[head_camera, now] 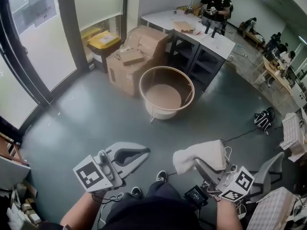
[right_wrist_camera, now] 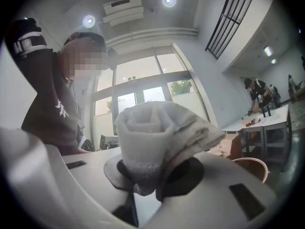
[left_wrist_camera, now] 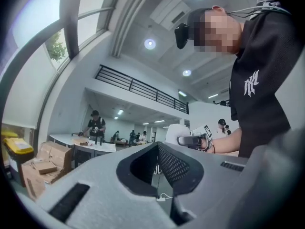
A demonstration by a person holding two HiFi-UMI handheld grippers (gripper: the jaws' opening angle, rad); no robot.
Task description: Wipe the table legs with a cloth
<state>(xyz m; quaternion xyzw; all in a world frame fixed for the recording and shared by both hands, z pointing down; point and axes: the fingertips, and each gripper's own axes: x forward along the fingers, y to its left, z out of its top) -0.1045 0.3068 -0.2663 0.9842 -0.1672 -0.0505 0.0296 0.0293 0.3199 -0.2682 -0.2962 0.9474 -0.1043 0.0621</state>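
I'm clamping the right gripper on the rolled white cloth, holding it well short of the round table. I'm keeping the left gripper beside it, jaws together, empty.

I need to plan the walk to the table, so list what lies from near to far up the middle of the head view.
Shoe → cloth → round table → cardboard boxes → person standing at the far white desks.
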